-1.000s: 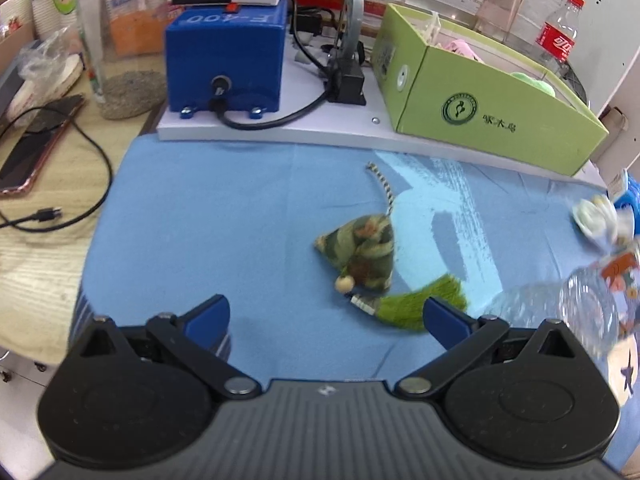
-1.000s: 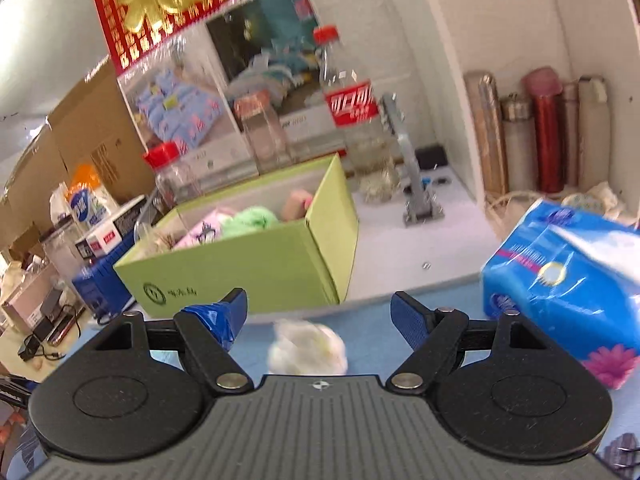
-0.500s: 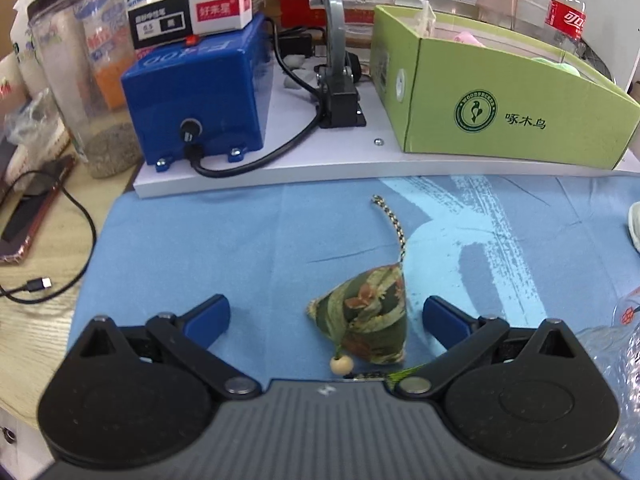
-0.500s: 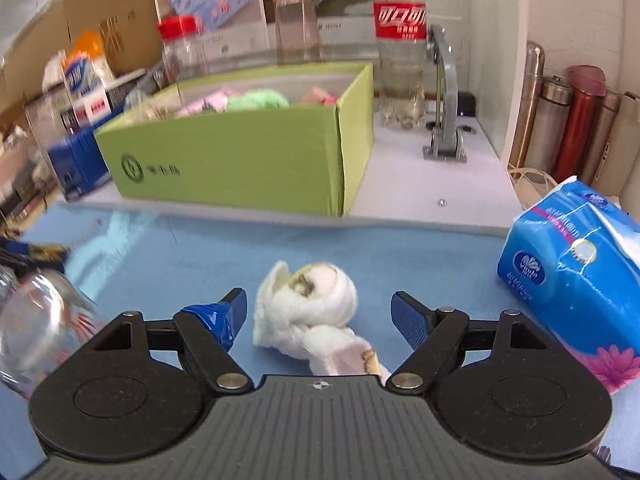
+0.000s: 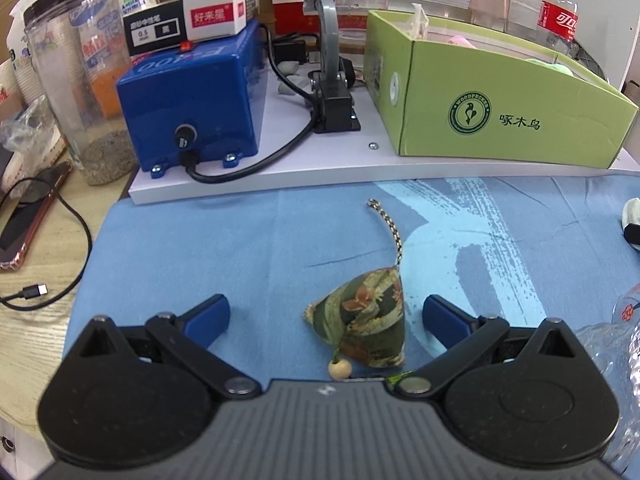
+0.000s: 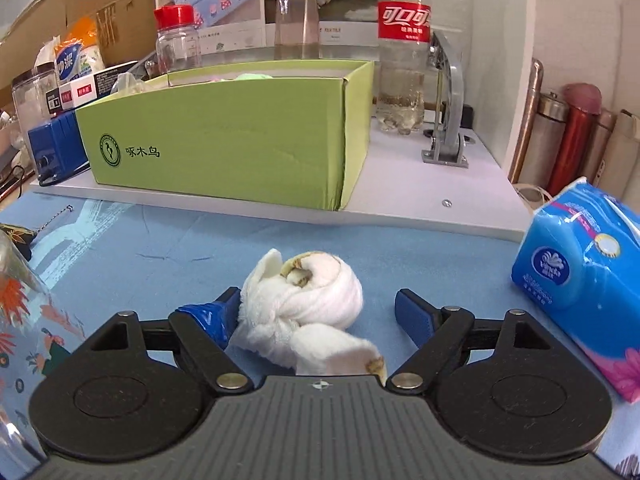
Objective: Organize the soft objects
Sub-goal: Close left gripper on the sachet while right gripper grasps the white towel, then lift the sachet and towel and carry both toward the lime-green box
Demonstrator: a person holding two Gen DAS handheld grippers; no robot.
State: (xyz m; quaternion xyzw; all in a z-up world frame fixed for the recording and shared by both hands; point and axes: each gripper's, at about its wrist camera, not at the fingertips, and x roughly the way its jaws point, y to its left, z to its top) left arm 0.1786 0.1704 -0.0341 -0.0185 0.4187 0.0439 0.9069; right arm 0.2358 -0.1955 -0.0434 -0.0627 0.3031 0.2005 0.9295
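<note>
Left gripper (image 5: 326, 312) fingers spread wide, holding nothing | camouflage pouch (image 5: 362, 326) lies on blue mat (image 5: 200, 248) between them, nearer the right finger, touching neither | right gripper (image 6: 318, 306) fingers spread wide, holding nothing | white plush toy (image 6: 304, 304) between them, against the left fingertip (image 6: 212, 316) | green box (image 6: 224, 140) beyond both.

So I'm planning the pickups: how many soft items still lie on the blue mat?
2: camouflage pouch between the open left gripper, white plush between the open right gripper. Others may be out of view.
</note>
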